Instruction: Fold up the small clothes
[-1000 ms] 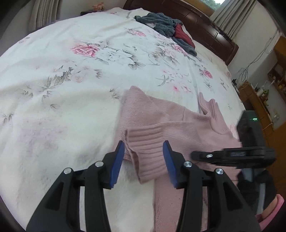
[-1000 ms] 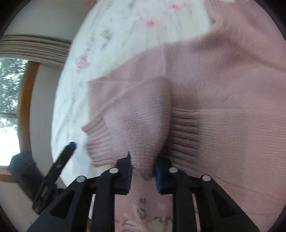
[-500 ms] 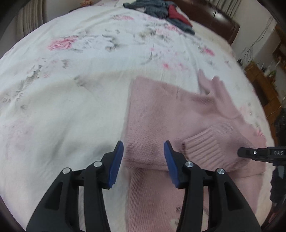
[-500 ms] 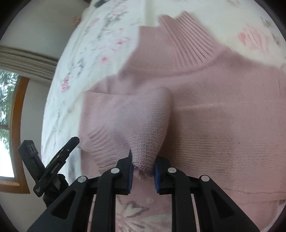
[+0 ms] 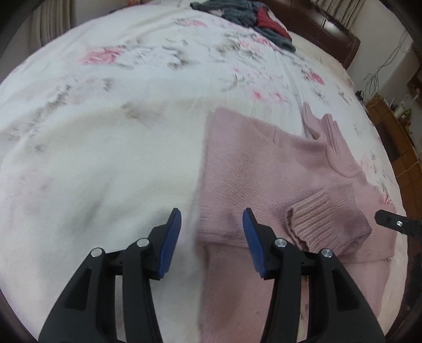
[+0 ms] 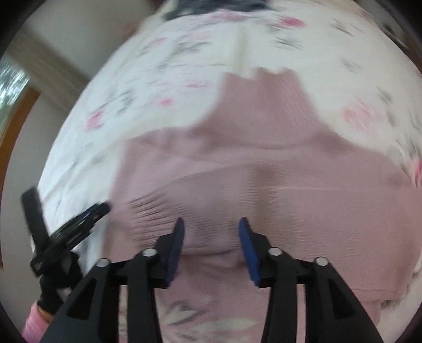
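A pink knit sweater (image 5: 263,168) lies flat on the floral bedsheet (image 5: 105,132), its ribbed turtleneck collar (image 5: 329,137) toward the headboard. One sleeve is folded across the chest, and its ribbed cuff (image 5: 324,219) rests on the body. My left gripper (image 5: 212,229) hovers open over the sweater's left edge, holding nothing. In the right wrist view the sweater (image 6: 263,171) fills the frame, blurred. My right gripper (image 6: 211,234) is open just above the folded sleeve (image 6: 224,200), with nothing between its fingers. The left gripper's tip (image 6: 87,216) shows at the left there.
A heap of grey and red clothes (image 5: 250,18) lies near the dark wooden headboard (image 5: 329,29). Wooden furniture with cables (image 5: 390,113) stands past the bed's right side. A gloved hand with a pink sleeve (image 6: 44,306) shows at the lower left.
My right gripper carried the sleeve across the sweater's chest, then opened and let it go. My left gripper, open throughout, moved off the cuff toward the sweater's left edge.
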Motion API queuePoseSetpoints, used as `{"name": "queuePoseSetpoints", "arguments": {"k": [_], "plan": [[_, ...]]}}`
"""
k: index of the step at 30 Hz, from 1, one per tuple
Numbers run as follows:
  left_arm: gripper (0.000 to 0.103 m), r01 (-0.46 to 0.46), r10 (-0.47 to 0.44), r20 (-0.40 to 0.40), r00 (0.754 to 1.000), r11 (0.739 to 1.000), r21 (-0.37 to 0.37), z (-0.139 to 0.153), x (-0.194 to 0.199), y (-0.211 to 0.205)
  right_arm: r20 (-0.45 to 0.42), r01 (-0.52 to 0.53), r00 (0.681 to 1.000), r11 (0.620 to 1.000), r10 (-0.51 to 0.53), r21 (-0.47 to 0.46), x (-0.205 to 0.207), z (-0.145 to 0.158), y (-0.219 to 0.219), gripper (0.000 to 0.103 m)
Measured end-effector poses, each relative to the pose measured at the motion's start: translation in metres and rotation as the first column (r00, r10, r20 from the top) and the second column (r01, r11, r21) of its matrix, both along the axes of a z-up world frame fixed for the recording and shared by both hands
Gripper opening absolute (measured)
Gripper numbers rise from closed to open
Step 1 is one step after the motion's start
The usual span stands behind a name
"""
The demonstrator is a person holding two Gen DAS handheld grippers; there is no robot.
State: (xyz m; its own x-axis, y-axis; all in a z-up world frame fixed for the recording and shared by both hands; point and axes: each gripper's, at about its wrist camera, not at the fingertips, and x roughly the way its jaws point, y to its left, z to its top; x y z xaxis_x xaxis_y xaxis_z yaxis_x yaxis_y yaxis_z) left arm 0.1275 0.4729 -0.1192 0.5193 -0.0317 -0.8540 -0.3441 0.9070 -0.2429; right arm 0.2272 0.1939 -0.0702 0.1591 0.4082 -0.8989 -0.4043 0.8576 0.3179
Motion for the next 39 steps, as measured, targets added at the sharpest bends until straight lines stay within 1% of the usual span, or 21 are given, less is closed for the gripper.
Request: {"name": "queuePoseSetpoints", "arguments": {"k": [2,4,5,10,12,13,14,15,16,17,18,21,23,25,26,28,29,32,35,38,39], "plan": [[0.048,-0.013,0.013,0.01,1.0,1.0,0.006,0.007,-0.006,0.003,-0.014,-0.102,0.995,0.995,0.101,-0.014,-0.014,0.0,0.035,0.05],[0.048,-0.023,0.023,0.017,1.0,1.0,-0.003,0.013,-0.01,0.008,-0.027,-0.166,0.986,0.986,0.166,-0.026,-0.025,-0.005,0.061,0.052],[0.048,-0.027,0.027,0.02,0.999,1.0,-0.003,0.015,-0.011,0.01,-0.027,-0.2,0.98,0.979,0.199,-0.048,-0.031,-0.01,0.078,0.054],[0.051,-0.033,0.033,0.03,0.999,0.999,0.001,0.021,-0.015,0.018,-0.025,-0.247,0.969,0.956,0.246,-0.16,-0.039,-0.038,0.112,0.064],[0.051,-0.032,0.032,0.027,0.999,1.0,0.0,0.02,-0.016,0.019,-0.018,-0.246,0.969,0.944,0.248,-0.22,-0.038,-0.05,0.115,0.064],[0.051,-0.031,0.031,0.025,0.999,1.0,-0.003,0.019,-0.016,0.018,-0.018,-0.246,0.969,0.941,0.248,-0.233,-0.039,-0.055,0.118,0.061],[0.051,-0.031,0.032,0.024,0.999,0.999,-0.007,0.018,-0.016,0.017,-0.012,-0.242,0.969,0.935,0.248,-0.258,-0.037,-0.061,0.118,0.046],[0.051,-0.031,0.031,0.024,0.999,0.999,-0.01,0.017,-0.016,0.016,-0.003,-0.239,0.969,0.931,0.248,-0.274,-0.036,-0.062,0.117,0.043],[0.051,-0.029,0.029,0.023,0.999,0.999,-0.014,0.016,-0.015,0.015,-0.003,-0.237,0.97,0.937,0.245,-0.258,-0.035,-0.062,0.113,0.037],[0.051,-0.024,0.025,0.023,0.999,1.0,-0.017,0.015,-0.014,0.012,-0.005,-0.225,0.973,0.945,0.231,-0.235,-0.032,-0.059,0.107,0.021],[0.051,-0.02,0.02,0.024,1.0,1.0,-0.017,0.015,-0.013,0.009,-0.011,-0.22,0.975,0.951,0.223,-0.216,-0.03,-0.056,0.101,0.019],[0.051,0.006,-0.006,0.029,1.0,1.0,-0.011,0.017,-0.008,-0.004,-0.059,-0.166,0.985,0.983,0.162,-0.071,-0.021,-0.039,0.07,0.016],[0.052,0.033,-0.033,0.036,0.999,0.999,-0.003,0.019,-0.002,-0.016,-0.06,-0.107,0.992,0.994,0.109,0.03,-0.014,-0.021,0.04,0.016],[0.052,0.052,-0.053,0.035,0.998,0.999,0.004,0.018,0.003,-0.027,-0.074,-0.05,0.996,0.994,0.057,0.092,-0.008,-0.009,0.016,0.016],[0.052,0.064,-0.064,0.036,0.997,0.998,0.003,0.018,0.006,-0.034,-0.087,-0.005,0.996,0.99,0.018,0.14,-0.002,0.0,-0.006,0.016],[0.052,0.081,-0.081,0.032,0.996,0.997,0.011,0.016,0.013,-0.047,-0.1,0.061,0.994,0.98,-0.043,0.189,0.005,0.014,-0.032,0.016],[0.052,0.088,-0.088,0.03,0.996,0.996,0.015,0.015,0.016,-0.052,-0.104,0.085,0.993,0.975,-0.065,0.204,0.008,0.019,-0.041,0.016],[0.052,0.108,-0.109,0.014,0.994,0.994,0.029,0.009,0.027,-0.067,-0.115,0.173,0.982,0.955,-0.149,0.242,0.021,0.034,-0.092,0.016],[0.052,0.114,-0.114,-0.006,0.994,0.992,0.046,0.002,0.036,-0.076,-0.115,0.234,0.97,0.944,-0.213,0.231,0.027,0.043,-0.134,0.016],[0.052,0.113,-0.111,-0.035,0.993,0.991,0.064,-0.008,0.043,-0.081,-0.155,0.306,0.949,0.926,-0.276,0.221,0.034,0.034,-0.176,0.015],[0.052,0.113,-0.11,-0.045,0.993,0.991,0.069,-0.011,0.045,-0.081,-0.183,0.33,0.938,0.919,-0.294,0.217,0.036,0.025,-0.188,0.015]]}}
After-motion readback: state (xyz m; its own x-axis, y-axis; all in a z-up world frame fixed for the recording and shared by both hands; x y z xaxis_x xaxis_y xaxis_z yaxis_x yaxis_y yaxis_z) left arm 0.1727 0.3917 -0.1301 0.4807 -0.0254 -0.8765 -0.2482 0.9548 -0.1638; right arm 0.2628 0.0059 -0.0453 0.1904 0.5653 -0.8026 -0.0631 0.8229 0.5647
